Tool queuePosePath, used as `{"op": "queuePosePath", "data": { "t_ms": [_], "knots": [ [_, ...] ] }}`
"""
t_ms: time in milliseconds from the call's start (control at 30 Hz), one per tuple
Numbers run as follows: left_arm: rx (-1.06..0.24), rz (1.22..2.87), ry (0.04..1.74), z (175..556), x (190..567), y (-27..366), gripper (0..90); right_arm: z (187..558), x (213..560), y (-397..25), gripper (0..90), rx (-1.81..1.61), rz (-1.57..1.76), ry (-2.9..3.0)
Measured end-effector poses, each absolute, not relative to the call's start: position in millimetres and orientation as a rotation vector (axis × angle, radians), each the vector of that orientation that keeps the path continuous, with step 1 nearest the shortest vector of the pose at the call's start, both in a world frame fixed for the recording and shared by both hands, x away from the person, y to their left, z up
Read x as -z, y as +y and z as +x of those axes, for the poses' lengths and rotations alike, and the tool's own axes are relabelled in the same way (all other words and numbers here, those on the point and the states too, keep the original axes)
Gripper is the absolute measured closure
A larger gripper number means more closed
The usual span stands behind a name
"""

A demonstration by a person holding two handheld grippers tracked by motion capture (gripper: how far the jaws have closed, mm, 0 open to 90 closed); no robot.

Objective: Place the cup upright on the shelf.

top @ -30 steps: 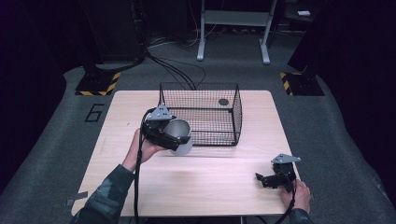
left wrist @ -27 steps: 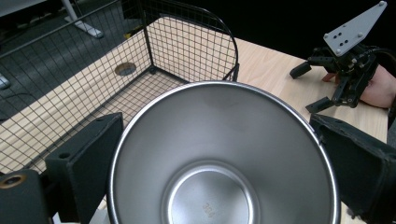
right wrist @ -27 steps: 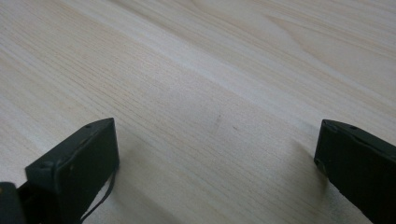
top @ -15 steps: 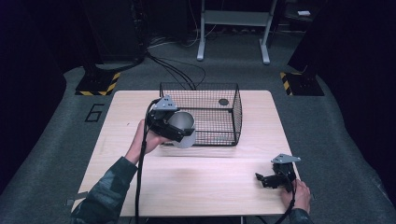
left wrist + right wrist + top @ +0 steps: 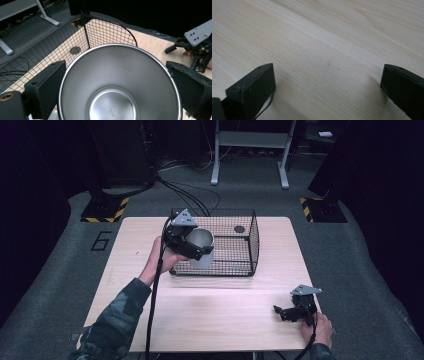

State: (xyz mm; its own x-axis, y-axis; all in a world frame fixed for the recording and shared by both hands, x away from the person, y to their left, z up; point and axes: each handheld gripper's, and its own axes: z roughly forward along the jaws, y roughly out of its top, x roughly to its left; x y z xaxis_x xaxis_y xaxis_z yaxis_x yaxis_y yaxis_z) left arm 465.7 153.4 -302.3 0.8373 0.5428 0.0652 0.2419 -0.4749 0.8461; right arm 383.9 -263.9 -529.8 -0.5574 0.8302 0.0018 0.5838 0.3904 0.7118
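left tool (image 5: 192, 251) clamps a shiny stainless steel cup (image 5: 201, 247), one jaw on each side of the wall; cup is lifted and tilted over the near-left corner of the black wire mesh basket (image 5: 235, 249), mouth facing up toward the high view. left gripper view: cup (image 5: 120, 82) takes most of the frame, rim cut off at the bottom edge, "304" stamped on the base, outer wall hidden. can't tell from the high view whether the cup touches the basket rim. small dark round disc (image 5: 239, 229) lies on the basket floor, far right part; through the mesh (image 5: 75, 50) it's too blurred to say what it is. right tool (image 5: 290, 312) sits low at the near-right of the pale wooden tabletop (image 5: 220, 310), jaws spread wide, nothing between them, bare wood grain (image 5: 327, 55) under it; jaw tips cut off by the frame. left forearm in camouflage sleeve (image 5: 112, 320) enters from the near edge
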Motion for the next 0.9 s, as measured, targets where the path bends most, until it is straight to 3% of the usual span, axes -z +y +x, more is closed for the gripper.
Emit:
{"op": "queuePosePath", "data": {
  "t_ms": [900],
  "knots": [
    [-0.463,2.096,0.643,531,303,129,6.5,384,530,-264,0.0,-0.963,1.225,2.301]
  ]
}}
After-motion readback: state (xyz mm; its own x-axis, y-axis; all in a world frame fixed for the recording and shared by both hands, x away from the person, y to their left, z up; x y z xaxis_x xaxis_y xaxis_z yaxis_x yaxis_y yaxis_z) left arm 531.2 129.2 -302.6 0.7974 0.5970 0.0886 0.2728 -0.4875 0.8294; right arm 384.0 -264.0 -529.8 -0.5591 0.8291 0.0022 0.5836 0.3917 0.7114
